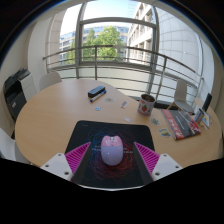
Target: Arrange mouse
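Tool point(111, 160) fingers stand wide apart, pink pads point(77, 156) facing inward, with the pale mouse point(112, 150) resting between them on a dark mousepad point(112, 132), gaps on both sides. Beyond, at two o'clock on the round bench point(55, 112), stands a mug point(146, 104), its contents hidden. Farther off, at eleven o'clock, lies a small dark object point(96, 92), hard to make out.

The mouse point(112, 150) sits on the black mousepad point(95, 135), right between the gripper point(112, 158)'s spread pink pads point(78, 155), gaps either side. Past the mousepad there's a mug point(146, 104) and a small dark box point(96, 92) on the round table point(50, 115).
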Demonstrator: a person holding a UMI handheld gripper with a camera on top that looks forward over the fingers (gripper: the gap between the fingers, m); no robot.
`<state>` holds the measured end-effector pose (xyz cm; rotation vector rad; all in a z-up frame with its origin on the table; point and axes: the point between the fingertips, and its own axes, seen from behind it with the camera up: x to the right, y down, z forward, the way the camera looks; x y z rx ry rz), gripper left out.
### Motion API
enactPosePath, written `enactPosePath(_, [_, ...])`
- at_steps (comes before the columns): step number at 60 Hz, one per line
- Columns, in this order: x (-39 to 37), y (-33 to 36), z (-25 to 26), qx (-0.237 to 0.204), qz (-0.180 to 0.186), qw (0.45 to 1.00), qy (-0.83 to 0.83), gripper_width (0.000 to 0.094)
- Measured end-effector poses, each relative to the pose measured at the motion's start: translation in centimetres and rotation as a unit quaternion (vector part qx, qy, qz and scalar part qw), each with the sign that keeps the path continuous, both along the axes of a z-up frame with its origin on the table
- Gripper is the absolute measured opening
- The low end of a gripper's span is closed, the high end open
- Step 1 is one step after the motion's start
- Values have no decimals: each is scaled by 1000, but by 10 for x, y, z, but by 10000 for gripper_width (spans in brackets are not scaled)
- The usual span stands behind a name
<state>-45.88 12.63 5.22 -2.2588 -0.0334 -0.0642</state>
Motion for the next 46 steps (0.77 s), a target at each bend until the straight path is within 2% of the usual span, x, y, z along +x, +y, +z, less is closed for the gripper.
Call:
enactPosePath(17, [-21,-97,86,52,-21,998,-22,847])
enactPosePath(31, [-33,-180,116,53,-29,998,-27,845])
enactPosePath(46, [-33,-211,130,59,-30,997,-45,846])
